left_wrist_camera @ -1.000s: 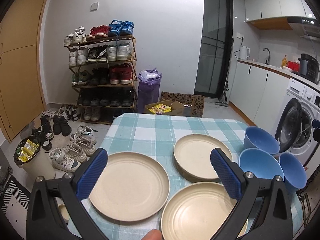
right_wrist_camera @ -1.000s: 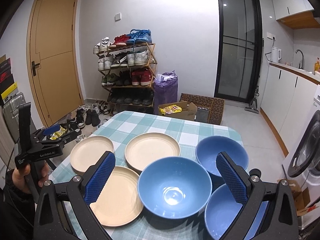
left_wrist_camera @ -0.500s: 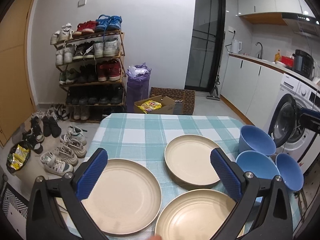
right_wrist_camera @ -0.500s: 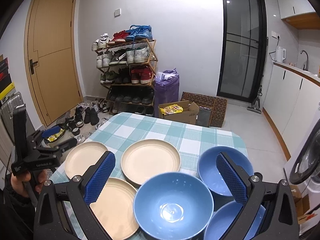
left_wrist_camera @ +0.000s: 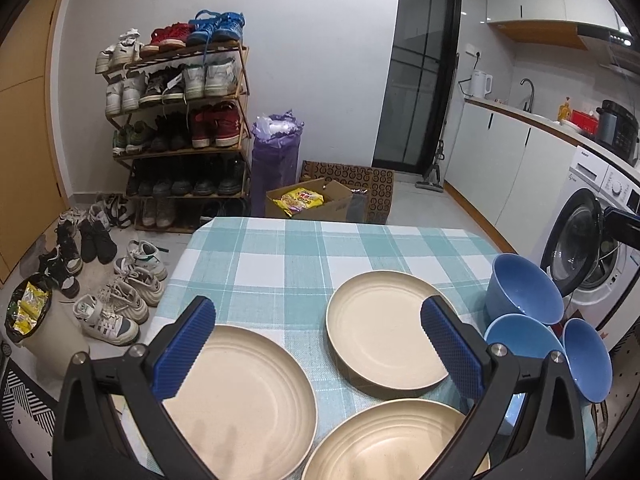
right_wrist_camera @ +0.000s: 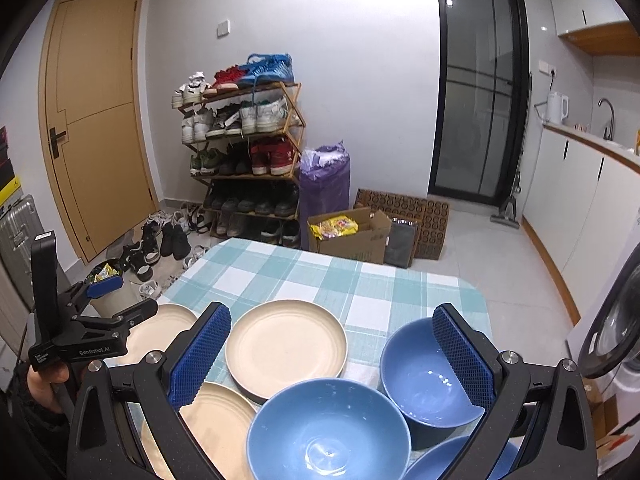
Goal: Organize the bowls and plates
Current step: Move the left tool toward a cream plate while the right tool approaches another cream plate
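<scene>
Three beige plates lie on the checked tablecloth [left_wrist_camera: 280, 256]: a left plate [left_wrist_camera: 244, 400], a far plate [left_wrist_camera: 384, 344] and a near plate [left_wrist_camera: 392, 440]. Three blue bowls [left_wrist_camera: 524, 296] cluster at the table's right edge. My left gripper [left_wrist_camera: 318, 344] hovers open above the plates with nothing in it. In the right wrist view my right gripper [right_wrist_camera: 332, 354] is open over the near bowl [right_wrist_camera: 328, 432] and the far bowl [right_wrist_camera: 424, 376], beside the far plate [right_wrist_camera: 286, 348]. The left gripper [right_wrist_camera: 108, 300] shows there at the left, held by a hand.
A shoe rack [left_wrist_camera: 176, 128] stands by the wall, with loose shoes [left_wrist_camera: 120, 292] on the floor left of the table. A purple bag [left_wrist_camera: 276, 160] and a cardboard box [left_wrist_camera: 312, 200] sit beyond the far edge. A washing machine [left_wrist_camera: 592, 256] is close on the right.
Both grippers have drawn back and lifted a little, so plates and bowls sit lower in view. The left gripper has turned slightly rightward. Both stay open.
</scene>
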Demonstrator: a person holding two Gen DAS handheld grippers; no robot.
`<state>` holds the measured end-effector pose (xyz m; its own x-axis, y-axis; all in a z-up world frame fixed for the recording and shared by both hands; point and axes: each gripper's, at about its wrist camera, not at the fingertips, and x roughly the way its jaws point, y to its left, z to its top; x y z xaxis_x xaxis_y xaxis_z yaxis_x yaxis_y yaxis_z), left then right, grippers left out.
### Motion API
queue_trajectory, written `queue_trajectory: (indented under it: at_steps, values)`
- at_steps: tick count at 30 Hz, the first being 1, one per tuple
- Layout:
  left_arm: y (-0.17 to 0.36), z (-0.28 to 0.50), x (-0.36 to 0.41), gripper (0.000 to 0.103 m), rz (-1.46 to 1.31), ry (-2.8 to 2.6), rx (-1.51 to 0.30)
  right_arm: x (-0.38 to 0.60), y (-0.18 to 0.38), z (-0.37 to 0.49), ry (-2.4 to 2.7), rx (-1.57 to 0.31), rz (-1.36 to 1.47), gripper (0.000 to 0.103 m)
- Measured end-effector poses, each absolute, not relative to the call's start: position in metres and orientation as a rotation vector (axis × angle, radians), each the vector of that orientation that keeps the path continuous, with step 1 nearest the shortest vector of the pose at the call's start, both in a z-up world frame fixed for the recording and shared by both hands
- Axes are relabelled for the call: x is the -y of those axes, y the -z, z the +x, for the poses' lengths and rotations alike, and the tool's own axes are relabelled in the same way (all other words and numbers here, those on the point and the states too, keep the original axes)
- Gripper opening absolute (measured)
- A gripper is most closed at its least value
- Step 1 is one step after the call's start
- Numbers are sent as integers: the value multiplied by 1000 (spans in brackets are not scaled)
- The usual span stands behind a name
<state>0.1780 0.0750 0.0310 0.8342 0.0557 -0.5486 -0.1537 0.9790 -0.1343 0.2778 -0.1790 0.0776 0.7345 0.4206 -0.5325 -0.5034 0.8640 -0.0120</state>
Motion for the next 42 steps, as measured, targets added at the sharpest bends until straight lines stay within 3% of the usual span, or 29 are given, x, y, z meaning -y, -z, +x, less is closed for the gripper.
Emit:
queue_trajectory:
  at_steps: [42]
  values:
    - [49,266,-68,103,-155,-90,-801,109,33,409,-551,-890,-284,103]
